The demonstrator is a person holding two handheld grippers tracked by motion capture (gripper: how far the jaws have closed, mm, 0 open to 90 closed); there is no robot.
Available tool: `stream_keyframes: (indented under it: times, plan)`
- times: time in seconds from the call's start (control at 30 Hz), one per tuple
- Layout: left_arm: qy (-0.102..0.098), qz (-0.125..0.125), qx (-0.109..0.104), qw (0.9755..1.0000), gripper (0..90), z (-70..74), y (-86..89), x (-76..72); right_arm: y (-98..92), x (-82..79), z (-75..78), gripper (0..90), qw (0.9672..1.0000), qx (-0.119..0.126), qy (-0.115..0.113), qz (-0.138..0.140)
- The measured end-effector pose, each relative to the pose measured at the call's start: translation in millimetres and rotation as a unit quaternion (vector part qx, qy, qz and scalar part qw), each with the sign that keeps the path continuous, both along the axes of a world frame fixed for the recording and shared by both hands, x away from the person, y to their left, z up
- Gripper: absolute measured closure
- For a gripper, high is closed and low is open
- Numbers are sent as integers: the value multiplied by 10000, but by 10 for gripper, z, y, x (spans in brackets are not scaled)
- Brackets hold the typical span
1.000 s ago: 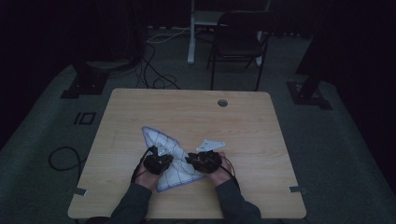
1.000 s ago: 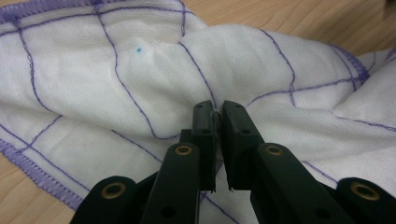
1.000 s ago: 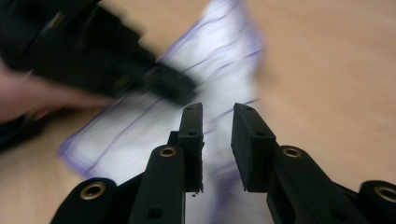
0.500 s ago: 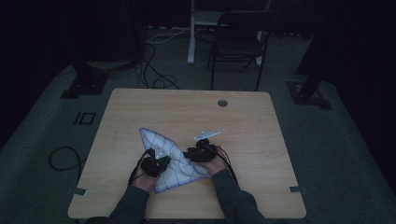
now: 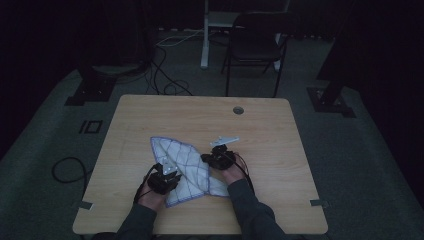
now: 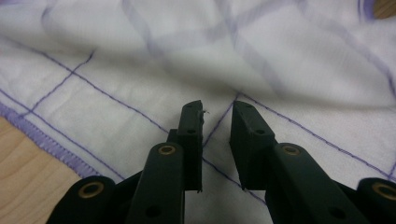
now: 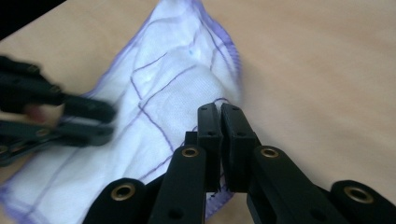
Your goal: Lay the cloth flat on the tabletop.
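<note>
A white cloth (image 5: 182, 160) with a purple grid and hem lies crumpled at the front middle of the wooden table (image 5: 270, 135). My left gripper (image 5: 167, 175) rests on its near left part. In the left gripper view the jaws (image 6: 217, 109) stand open over the cloth (image 6: 140, 60) with a gap and nothing pinched; they have just been opening. My right gripper (image 5: 216, 160) sits at the cloth's right edge. Its jaws (image 7: 219, 109) have just been closing and are shut on the hem of the cloth (image 7: 173, 79). The left gripper (image 7: 56, 116) appears blurred across the cloth.
A round cable hole (image 5: 238, 110) sits near the table's far edge. A dark chair (image 5: 255, 45) and cables (image 5: 165, 75) lie on the floor beyond the table. Bare wood (image 7: 317, 60) spreads to the right of the cloth.
My right gripper has shifted a little away from the person along the cloth's right edge and its jaws have come together. The left hand has stayed put.
</note>
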State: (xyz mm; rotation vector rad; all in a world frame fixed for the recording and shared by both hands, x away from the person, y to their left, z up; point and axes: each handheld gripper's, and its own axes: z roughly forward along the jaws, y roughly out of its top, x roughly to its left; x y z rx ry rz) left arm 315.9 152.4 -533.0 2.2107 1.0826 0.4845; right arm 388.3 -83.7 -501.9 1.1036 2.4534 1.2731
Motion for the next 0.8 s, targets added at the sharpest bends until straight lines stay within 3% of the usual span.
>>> stream_keyframes:
  times: [0.1, 0.13, 0.2, 0.3, 0.47, 0.67, 0.8]
  plan:
    - [14, -31, 66, 10000, 751, 9, -11, 9, -79, 7, 94, 880, 9995, -139, -255, -154]
    - [29, -48, 59, 10000, 752, 10, -4, 15, -215, 42, 191, 881, 9984, -215, -402, -338]
    - [46, -57, 64, 10000, 752, 13, 5, 25, -271, 63, 216, 880, 9981, -212, -428, -392]
    - [34, -18, 122, 9999, 752, 17, 16, 41, -494, 118, 297, 881, 9961, -208, -497, -705]
    - [-23, 74, 282, 9996, 751, 26, 66, 66, -681, 152, 282, 878, 9944, -270, -412, -939]
    - [0, 286, 302, 9991, 750, 34, 179, 123, -762, 165, 145, 844, 9934, -426, -244, -1039]
    - [42, 282, 242, 9993, 749, 33, 205, 130, -842, 178, 142, 801, 9917, -344, -238, -1218]
